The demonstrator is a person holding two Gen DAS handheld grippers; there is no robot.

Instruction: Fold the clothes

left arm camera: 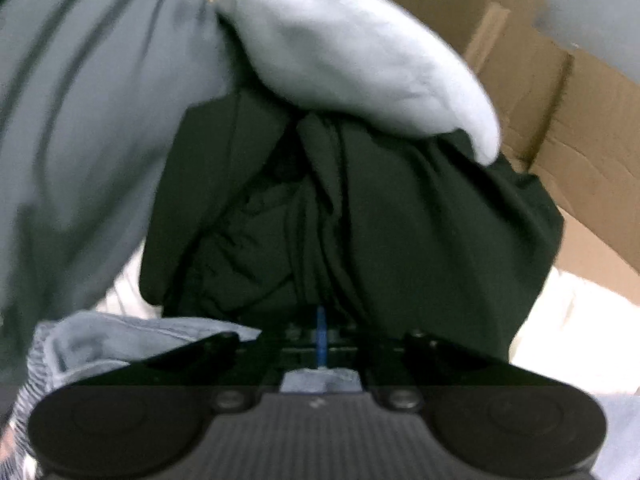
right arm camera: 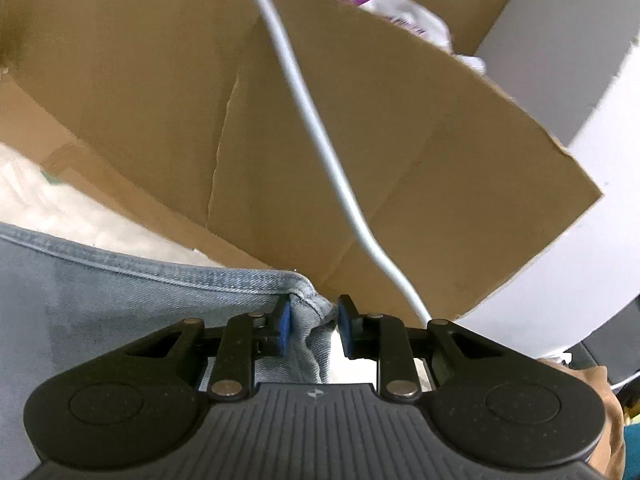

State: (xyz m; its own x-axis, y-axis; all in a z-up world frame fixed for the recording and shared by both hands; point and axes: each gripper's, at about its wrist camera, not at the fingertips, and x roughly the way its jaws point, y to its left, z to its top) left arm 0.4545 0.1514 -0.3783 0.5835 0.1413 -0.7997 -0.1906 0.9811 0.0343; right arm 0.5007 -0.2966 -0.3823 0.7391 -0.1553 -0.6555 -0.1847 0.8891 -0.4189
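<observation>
In the left wrist view my left gripper [left arm camera: 321, 344] is shut, its blue pads pressed together on a fold of light blue denim [left arm camera: 120, 336]. A black garment [left arm camera: 360, 216] lies heaped right in front of it, with a pale blue garment [left arm camera: 352, 52] on top and a grey-blue one [left arm camera: 80, 120] at the left. In the right wrist view my right gripper [right arm camera: 314, 330] is open, its blue pads [right arm camera: 283, 330] standing on either side of the hemmed corner of the denim garment [right arm camera: 120, 300], which lies between the jaws.
A brown cardboard box [right arm camera: 360, 140] stands close ahead of the right gripper, with a white cable [right arm camera: 320, 136] hanging across it. The box also shows at the right of the left wrist view [left arm camera: 560, 92]. A white wall [right arm camera: 580, 40] is behind it. Both rest on a white surface [left arm camera: 572, 320].
</observation>
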